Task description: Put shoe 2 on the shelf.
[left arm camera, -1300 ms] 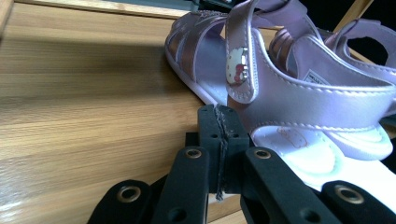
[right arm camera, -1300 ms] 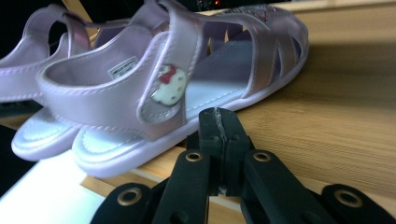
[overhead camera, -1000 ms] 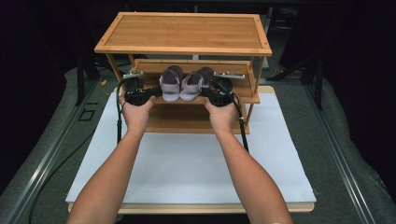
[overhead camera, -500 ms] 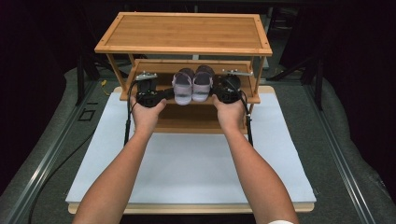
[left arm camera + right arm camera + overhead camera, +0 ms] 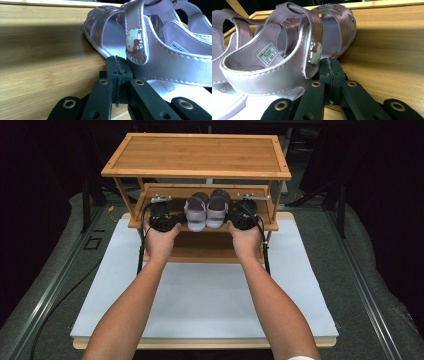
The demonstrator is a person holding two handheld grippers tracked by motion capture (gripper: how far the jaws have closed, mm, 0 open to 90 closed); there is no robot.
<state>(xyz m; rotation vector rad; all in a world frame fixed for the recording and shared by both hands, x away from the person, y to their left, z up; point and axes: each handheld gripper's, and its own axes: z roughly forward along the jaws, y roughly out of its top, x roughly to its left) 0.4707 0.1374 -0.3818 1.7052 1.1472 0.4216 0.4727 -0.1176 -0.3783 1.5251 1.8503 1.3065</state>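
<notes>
Evidently both sets of fingers are pressed together, holding nothing, so they can shove: the pair of sandals [image 5: 207, 210] sits between the left gripper [image 5: 176, 222] and right gripper [image 5: 234, 221] on the shelf [image 5: 260, 226], squeezed side by side.

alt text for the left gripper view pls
A shiny lilac sandal with a cartoon cat button on its strap sits on a bamboo shelf. The left gripper rests against its side with its black jaws shut.

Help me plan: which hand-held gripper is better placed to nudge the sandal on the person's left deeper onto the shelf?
Probably left: the left hand-held gripper, shut, sits beside that sandal; the right hand-held gripper flanks the other sandal.
</notes>
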